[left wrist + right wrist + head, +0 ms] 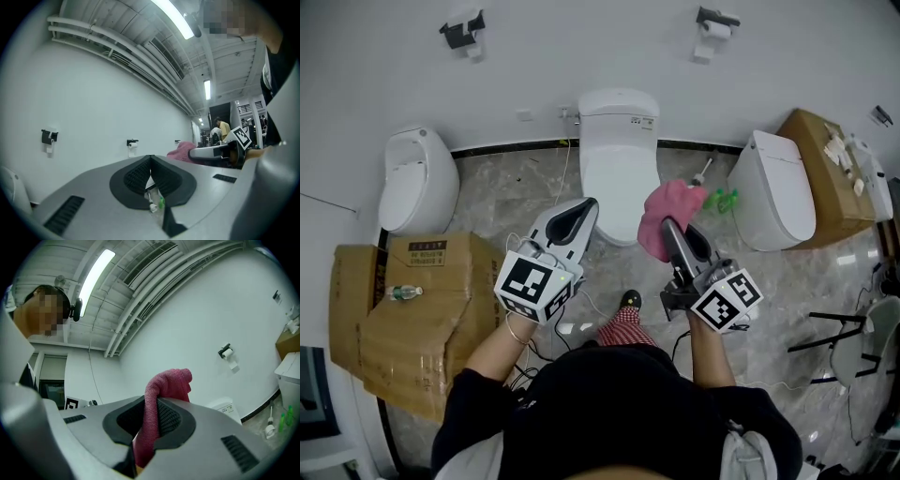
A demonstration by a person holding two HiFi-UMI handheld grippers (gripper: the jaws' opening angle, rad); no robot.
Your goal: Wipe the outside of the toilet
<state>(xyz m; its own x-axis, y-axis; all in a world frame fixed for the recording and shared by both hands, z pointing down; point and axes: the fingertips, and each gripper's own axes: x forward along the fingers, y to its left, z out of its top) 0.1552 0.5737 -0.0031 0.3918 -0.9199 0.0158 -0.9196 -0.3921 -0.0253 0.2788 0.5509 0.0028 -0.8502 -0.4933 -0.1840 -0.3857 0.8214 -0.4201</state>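
A white toilet [620,150] with its lid down stands against the far wall, straight ahead. My right gripper [667,225] is shut on a pink cloth [667,217], held in the air just right of the toilet's front; the cloth [159,404] bulges up out of the jaws. My left gripper [584,208] is shut with nothing in it, pointing at the toilet's left front. Both grippers are tilted upward, so their own views mostly show wall and ceiling.
A rounded white toilet [414,178] stands at the left and another [775,190] at the right. Cardboard [412,314] with a bottle [405,293] lies left. A toilet brush [700,174] and a green bottle [727,199] sit right of the middle toilet. Chair legs [839,342] stand far right.
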